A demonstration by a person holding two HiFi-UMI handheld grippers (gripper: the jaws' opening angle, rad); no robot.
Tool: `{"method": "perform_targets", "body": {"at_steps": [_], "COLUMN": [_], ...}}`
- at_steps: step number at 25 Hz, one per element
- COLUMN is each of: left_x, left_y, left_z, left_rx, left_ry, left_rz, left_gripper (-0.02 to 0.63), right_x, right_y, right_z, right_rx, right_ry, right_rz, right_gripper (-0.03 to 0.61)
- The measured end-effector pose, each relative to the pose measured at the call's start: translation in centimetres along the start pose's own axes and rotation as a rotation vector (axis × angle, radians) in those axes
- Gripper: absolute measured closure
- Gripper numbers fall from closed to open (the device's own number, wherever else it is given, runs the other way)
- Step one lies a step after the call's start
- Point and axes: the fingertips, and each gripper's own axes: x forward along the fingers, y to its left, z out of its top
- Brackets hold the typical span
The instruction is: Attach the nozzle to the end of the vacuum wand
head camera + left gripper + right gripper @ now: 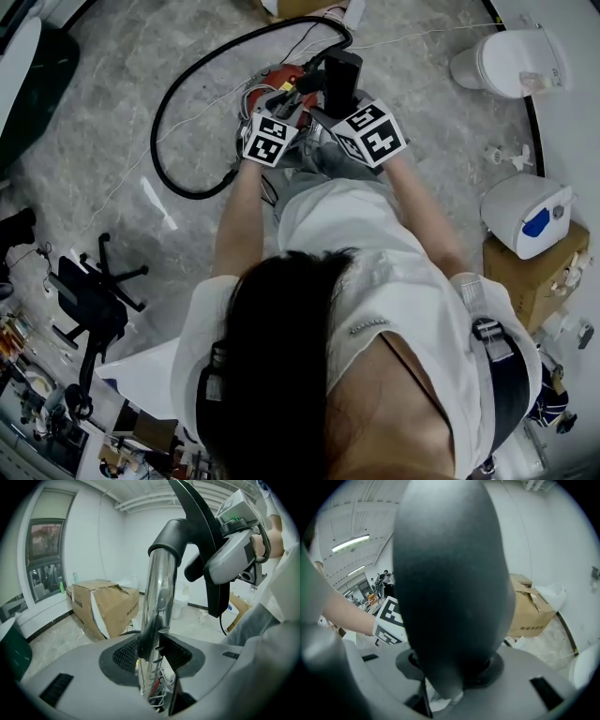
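In the left gripper view a chrome vacuum wand (pixel 158 597) runs up between the jaws of my left gripper (pixel 152 660), which is shut on it. The wand ends in a black collar (pixel 171 538). A black nozzle (pixel 199 527) meets that collar from the upper right. In the right gripper view the nozzle (pixel 450 583) fills the picture and sits between the pads of my right gripper (pixel 454 679), which is shut on it. From the head view, both grippers (pixel 292 105) (pixel 336 101) are held close together above the red vacuum body (pixel 279 82).
A black hose (pixel 176 122) loops on the marble floor left of the vacuum. A torn cardboard box (pixel 101 604) stands by the wall. A white toilet (pixel 511 61) and a white device (pixel 525 214) on a carton lie to the right, a black stand (pixel 94 291) to the left.
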Motion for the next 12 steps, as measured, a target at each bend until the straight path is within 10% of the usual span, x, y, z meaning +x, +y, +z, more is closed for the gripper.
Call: {"method": "perform_targets", "body": {"at_steps": [12], "left_x": [0.6], "left_y": [0.3], "left_z": [0.0], "left_rx": [-0.007], "left_ry": [0.006], "left_rz": [0.001], "left_gripper": [0.46], "right_x": [-2.0], "right_y": [-0.4], "right_z": [0.8], "right_rx": [0.162], "right_ry": [-0.175], "right_rz": [0.101], "right_gripper": [0.23]}}
